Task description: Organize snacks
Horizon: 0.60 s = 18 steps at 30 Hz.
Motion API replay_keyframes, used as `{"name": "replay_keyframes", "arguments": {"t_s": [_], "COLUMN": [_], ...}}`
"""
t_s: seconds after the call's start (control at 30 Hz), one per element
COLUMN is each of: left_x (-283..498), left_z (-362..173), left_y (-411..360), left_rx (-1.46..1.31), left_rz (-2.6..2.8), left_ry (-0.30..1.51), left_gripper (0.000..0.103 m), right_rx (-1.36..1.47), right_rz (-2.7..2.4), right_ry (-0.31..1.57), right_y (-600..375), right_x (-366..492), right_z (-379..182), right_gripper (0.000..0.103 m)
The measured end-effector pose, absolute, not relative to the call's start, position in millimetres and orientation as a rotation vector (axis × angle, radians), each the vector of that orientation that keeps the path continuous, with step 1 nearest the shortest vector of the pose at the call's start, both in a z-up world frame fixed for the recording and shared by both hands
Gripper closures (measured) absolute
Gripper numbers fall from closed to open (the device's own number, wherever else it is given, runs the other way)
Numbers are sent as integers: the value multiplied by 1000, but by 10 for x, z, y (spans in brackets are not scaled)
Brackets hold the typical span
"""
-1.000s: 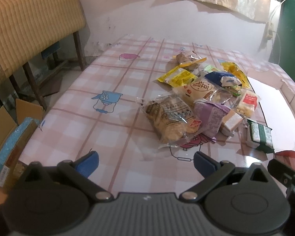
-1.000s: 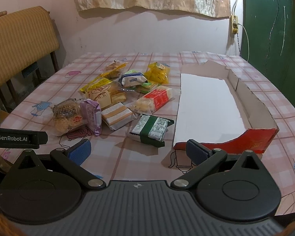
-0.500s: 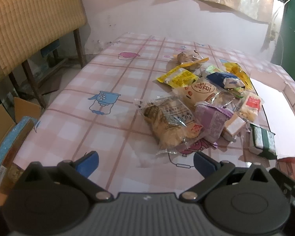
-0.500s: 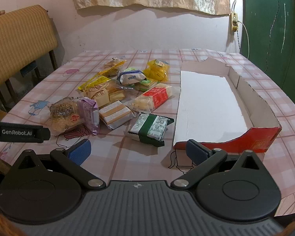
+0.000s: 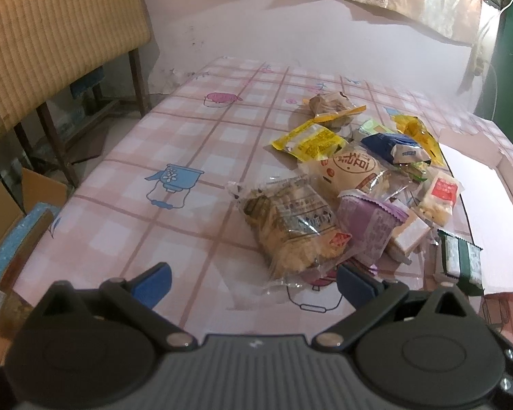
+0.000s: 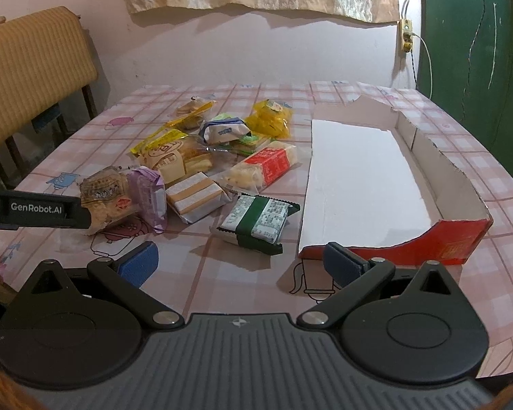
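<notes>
blue fingers [image 5: 154,282] of both grippers spread wide, empty, nr snack pile [image 6: 205,164] & cardboard tray [image 6: 444,177]

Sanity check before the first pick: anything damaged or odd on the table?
Yes: the red and white cardboard box is cut down, its left wall missing and its edges ragged, so it lies open like a tray. The wrapped snack packets lie beside it in a loose, overlapping heap. Nothing looks spilled.

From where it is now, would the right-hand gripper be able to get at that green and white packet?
Probably yes. The green and white packet lies alone on the checked tablecloth, just ahead of the open right gripper, with nothing between them.
</notes>
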<state>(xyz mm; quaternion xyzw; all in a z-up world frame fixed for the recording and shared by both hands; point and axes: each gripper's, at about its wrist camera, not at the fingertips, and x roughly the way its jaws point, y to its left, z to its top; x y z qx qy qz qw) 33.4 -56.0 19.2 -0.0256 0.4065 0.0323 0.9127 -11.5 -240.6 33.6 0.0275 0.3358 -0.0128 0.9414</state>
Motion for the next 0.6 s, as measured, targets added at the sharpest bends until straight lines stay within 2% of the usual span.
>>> {"name": "replay_keyframes", "arguments": {"t_s": [0.37,0.53,0.6], "left_x": [712,984,1039], "left_z": [78,-31,-65], "left_y": [-534,-495,-531], "left_rx": [-163,-282,-251], "left_rz": [163,178,179], "left_ry": [843,873,865], "left_gripper": [1,1,0], "right_rx": [40,63,61], "right_rz": [-39,-32,-32], "right_ry": [750,712,708], "right_y": [-2431,-2450,-2455], "right_x": [-61,-19,-2], "right_z": [282,247,232], "right_gripper": [0,0,0]}}
